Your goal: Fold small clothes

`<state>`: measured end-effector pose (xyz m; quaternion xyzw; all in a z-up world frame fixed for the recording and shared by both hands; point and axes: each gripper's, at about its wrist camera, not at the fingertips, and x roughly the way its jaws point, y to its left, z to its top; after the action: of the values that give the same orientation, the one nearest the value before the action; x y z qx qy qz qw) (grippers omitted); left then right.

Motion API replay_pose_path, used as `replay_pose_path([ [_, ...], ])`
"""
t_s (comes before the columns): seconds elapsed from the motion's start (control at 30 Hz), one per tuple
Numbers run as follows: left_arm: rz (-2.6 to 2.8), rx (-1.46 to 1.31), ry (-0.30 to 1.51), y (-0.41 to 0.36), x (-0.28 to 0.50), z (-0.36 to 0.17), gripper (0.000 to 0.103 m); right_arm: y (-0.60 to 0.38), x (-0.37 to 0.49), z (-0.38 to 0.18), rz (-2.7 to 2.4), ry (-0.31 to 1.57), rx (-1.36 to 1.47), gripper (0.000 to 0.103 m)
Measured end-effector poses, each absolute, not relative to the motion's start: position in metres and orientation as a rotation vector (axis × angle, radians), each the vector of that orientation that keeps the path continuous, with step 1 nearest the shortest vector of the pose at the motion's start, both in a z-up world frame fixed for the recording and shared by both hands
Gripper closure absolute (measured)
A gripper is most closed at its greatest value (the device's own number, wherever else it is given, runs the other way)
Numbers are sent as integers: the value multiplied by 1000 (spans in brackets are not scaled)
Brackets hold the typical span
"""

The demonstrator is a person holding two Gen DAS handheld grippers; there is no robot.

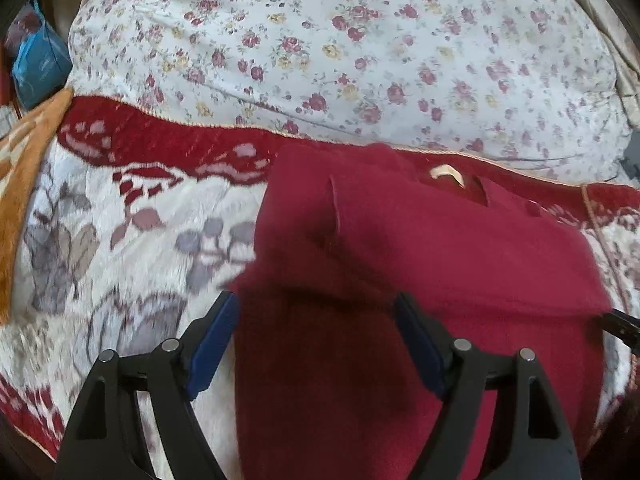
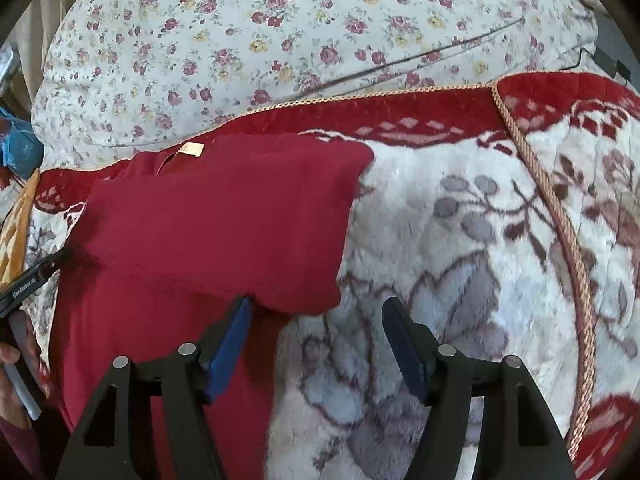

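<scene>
We have a dark red knitted garment (image 1: 400,264) lying on a plush white blanket with grey leaf patterns and a red border (image 1: 120,248), and behind that a white floral-print pillow (image 1: 320,40) fills the top of both views. A pale neck label (image 1: 446,172) sits at the garment's far end, so we read its long axis as running from the bottom of the frame up toward the pillow. The upper part looks already folded: a broad flap lies across the body, its lower edge crossing the middle of each frame.

In the left wrist view our left gripper (image 1: 318,304) has its blue-padded jaws spread wide, holding nothing, with the garment directly between and beyond them; the garment's left edge runs just inside the left pad. In the right wrist view our right gripper (image 2: 316,308) is likewise spread and empty. There the garment (image 2: 208,224) lies to the left of centre: the left pad overlaps the flap's lower right corner, while the right pad sits over bare blanket (image 2: 460,240). The left gripper is therefore the one centred on the cloth; the right one stands at its right edge.

We judge the next move to be taking the near hem and carrying it up along the long axis toward the label.

No containers are visible, apart from a blue bag (image 1: 38,64) at the upper left, contents unseen.
</scene>
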<state>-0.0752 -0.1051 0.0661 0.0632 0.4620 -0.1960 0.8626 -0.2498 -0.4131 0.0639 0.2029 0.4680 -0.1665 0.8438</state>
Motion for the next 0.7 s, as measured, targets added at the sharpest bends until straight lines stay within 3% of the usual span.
replay_pose_path([
  [0.07, -429, 120, 973, -96, -83, 68, 24, -408, -255, 64, -340, 988, 444, 26],
  [0.7, -373, 183, 1092, -13, -167, 37, 23, -343, -285, 50, -169, 1082, 405, 23],
])
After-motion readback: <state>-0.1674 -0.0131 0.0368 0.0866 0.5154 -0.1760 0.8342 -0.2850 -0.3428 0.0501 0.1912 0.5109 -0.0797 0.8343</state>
